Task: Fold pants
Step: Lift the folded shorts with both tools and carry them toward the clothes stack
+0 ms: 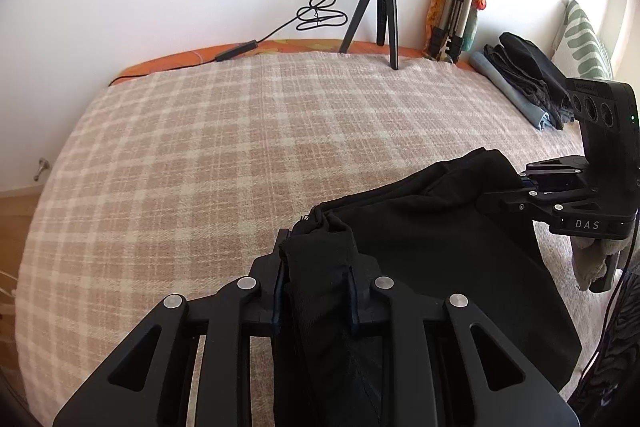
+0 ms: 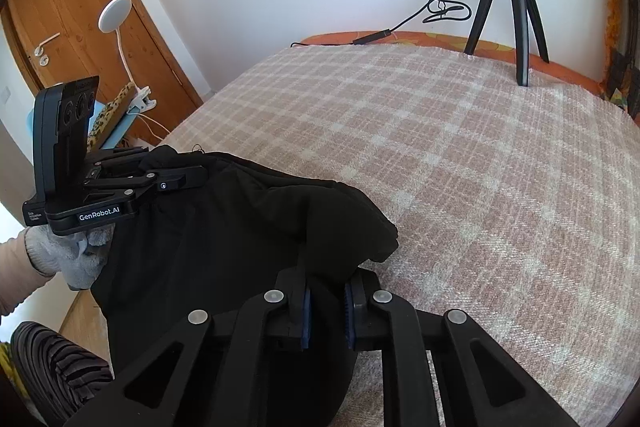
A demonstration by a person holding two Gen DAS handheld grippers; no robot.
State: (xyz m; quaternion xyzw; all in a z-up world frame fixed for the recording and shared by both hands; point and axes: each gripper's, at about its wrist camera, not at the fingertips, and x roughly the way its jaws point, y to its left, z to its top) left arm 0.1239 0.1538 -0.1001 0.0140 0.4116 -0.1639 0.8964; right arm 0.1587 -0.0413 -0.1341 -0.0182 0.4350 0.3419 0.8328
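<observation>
Black cloth, bunched: the pants (image 1: pixel 420 227) hang between the two grippers, above the near edge of the bed (image 1: pixel 240 131). Each gripper takes one end of the same upper edge, likely so the cloth spans between them and can be laid flat on the plaid blanket (image 2: pixel 480 147).

Left gripper (image 1: pixel 316 291): jaws clamped on a thick wad of the cloth, which fills the gap between the pads and runs back over the frame. Seen from the right wrist view, it sits at the far left end of the pants, gloved hand (image 2: pixel 68 255) below it.

Right gripper (image 2: pixel 326 311): jaws closed on a fold of the cloth; blue pads show either side of it. The rest drapes down below and to the left.

The edge between the two grips sags and is crumpled, not taut. No fold looks made yet. Bulk of the pants hangs off the bed's near side; whether any touches the blanket I cannot tell.

A stack of dark clothes (image 1: pixel 532 83) lies at the far right of the bed, well apart. A tripod (image 1: pixel 380 7) stands at the far edge.
</observation>
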